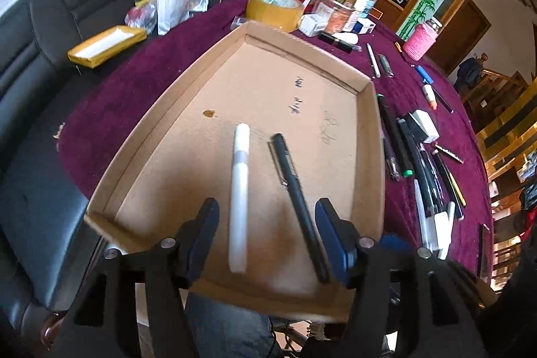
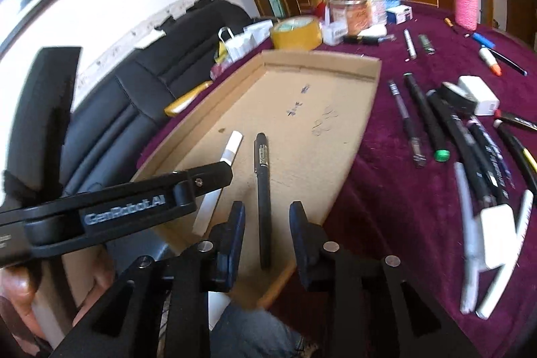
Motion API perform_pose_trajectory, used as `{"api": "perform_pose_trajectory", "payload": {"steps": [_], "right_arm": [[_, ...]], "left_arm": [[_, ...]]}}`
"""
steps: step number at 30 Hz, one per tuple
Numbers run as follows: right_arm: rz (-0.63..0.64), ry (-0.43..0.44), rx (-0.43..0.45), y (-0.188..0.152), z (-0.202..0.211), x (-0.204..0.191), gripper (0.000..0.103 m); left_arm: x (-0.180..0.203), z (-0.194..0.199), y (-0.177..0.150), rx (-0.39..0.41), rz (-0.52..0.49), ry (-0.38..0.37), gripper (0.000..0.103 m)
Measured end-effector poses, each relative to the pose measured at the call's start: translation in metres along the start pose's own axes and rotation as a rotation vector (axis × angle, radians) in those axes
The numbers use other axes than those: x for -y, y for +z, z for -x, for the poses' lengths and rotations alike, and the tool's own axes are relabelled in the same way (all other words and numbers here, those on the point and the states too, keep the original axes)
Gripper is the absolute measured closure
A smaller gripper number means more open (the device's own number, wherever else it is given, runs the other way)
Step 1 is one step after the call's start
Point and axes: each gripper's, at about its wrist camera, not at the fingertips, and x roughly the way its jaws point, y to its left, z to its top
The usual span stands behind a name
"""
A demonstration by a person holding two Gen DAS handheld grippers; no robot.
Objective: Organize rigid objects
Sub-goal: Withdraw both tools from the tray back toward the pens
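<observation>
A shallow cardboard tray (image 1: 372, 140) (image 2: 376, 79) lies on the purple cloth. A white pen (image 1: 240, 190) (image 2: 233, 145) and a black pen (image 1: 295, 187) (image 2: 263, 190) lie side by side on its floor. My left gripper (image 1: 266, 207) hangs open above the tray's near end, and both pens lie below the gap, untouched by the pads. My right gripper (image 2: 266, 210) is open too, with the black pen lying free on the tray between its fingers. In the right wrist view the left tool's black body (image 2: 117, 207) crosses the white pen's lower half.
Several loose pens and markers (image 1: 419, 163) (image 2: 470, 140) lie on the cloth right of the tray, with a white adapter (image 1: 424, 124) (image 2: 478, 94). A tape roll (image 1: 273, 9) (image 2: 295, 32) and jars stand behind. A black sofa (image 1: 40, 39) lies to the left.
</observation>
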Motion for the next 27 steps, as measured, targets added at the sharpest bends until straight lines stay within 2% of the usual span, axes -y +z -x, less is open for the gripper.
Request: {"api": "perform_pose_trajectory", "payload": {"steps": [2,3,8,12,15,17,19,27], "right_arm": [[-0.013,0.003,0.026,-0.007,0.018,0.006,0.060],[-0.016,0.002,0.035,-0.010,0.026,0.009,0.058],[-0.053,-0.016,0.065,-0.030,0.061,0.029,0.058],[-0.112,-0.032,0.081,-0.048,0.085,0.051,0.057],[-0.154,-0.048,0.091,-0.062,0.100,0.066,0.053],[-0.181,-0.062,0.097,-0.069,0.108,0.075,0.045],[-0.206,-0.067,0.101,-0.074,0.114,0.083,0.043],[-0.231,-0.083,0.105,-0.085,0.126,0.098,0.042]], "left_arm": [[0.012,0.007,-0.006,0.017,-0.026,0.011,0.040],[0.020,0.012,-0.010,0.025,-0.045,0.016,0.039],[0.063,0.032,-0.034,0.055,-0.141,0.010,0.037],[0.091,0.042,-0.054,0.074,-0.212,0.016,0.032],[0.110,0.045,-0.067,0.071,-0.260,0.014,0.032],[0.118,0.047,-0.075,0.068,-0.282,0.013,0.032],[0.126,0.049,-0.081,0.072,-0.298,0.016,0.032],[0.134,0.047,-0.086,0.046,-0.306,-0.001,0.032]]}}
